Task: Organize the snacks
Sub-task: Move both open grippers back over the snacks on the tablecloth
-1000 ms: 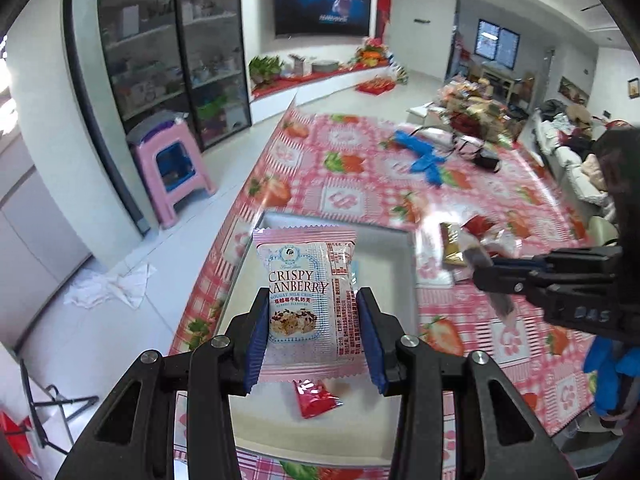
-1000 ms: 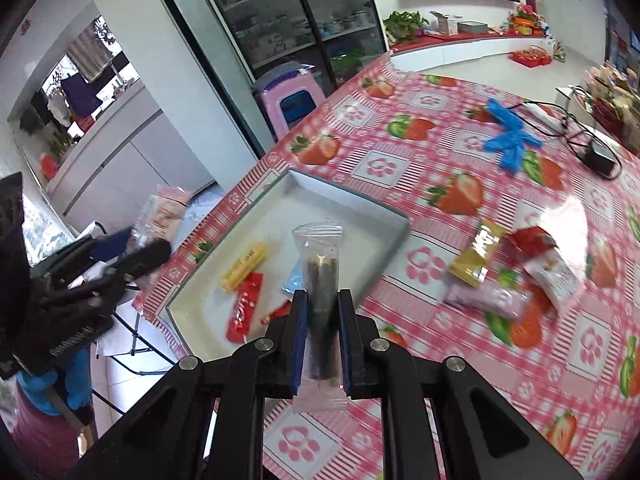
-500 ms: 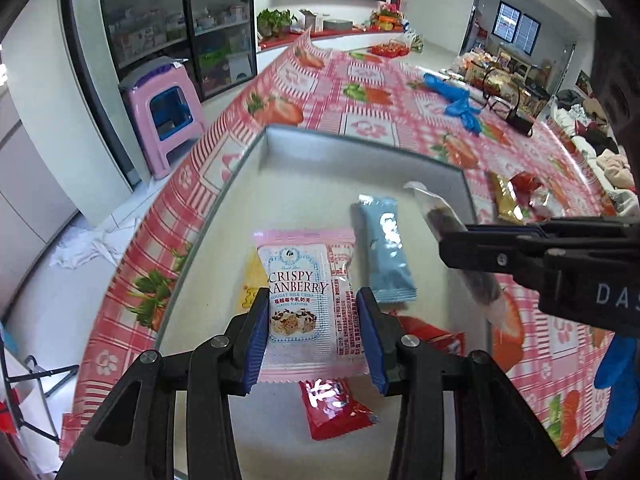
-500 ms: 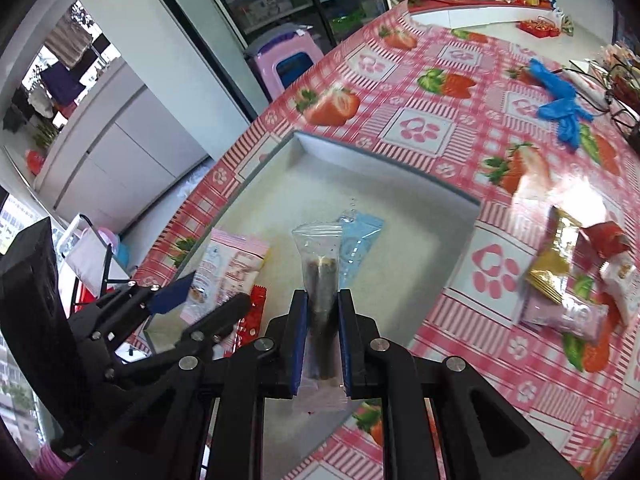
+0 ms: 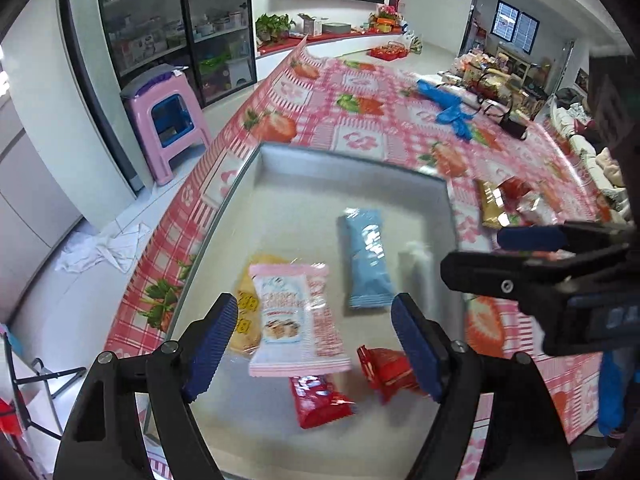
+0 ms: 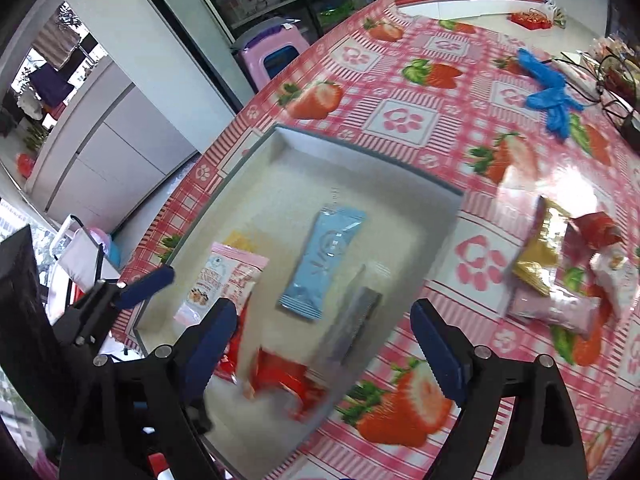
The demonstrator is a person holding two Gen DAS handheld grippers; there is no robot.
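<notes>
Big bench (image 5: 360,128) under a shiny pink-and-red check cloth with strawberries and paw flowers. On it, a wide flat grey tray (image 5: 348,160) with low walls, near the bench edge.

Left tool (image 5: 316,340) over the tray, blue pads just sprung wide apart, squeezing nothing. Between them, loose, a flat pink-and-white plastic packet (image 5: 294,316) with a nut-bar picture on the front, blurred, tilted, lying partly on a round yellow snack (image 5: 246,312).

Right tool (image 6: 324,348) also over the tray, pads just sprung wide apart, gripping nothing. Between them, a thin see-through wrapper with a dark stick inside (image 6: 352,328), blurred, slanted over the tray's near wall; cannot tell if already resting there.

In the middle of the tray, flat and straight, a long light-blue foil packet (image 5: 366,260). Closer in, two shiny red wrappers: one long (image 5: 318,400), one crumpled (image 5: 390,372).

Outside the tray, on the cloth to the right, a small heap: gold packet (image 6: 538,252), red packet (image 6: 596,230), pale pink bar (image 6: 552,308).

Far back on the bench, a blue plastic glove (image 6: 550,96).
</notes>
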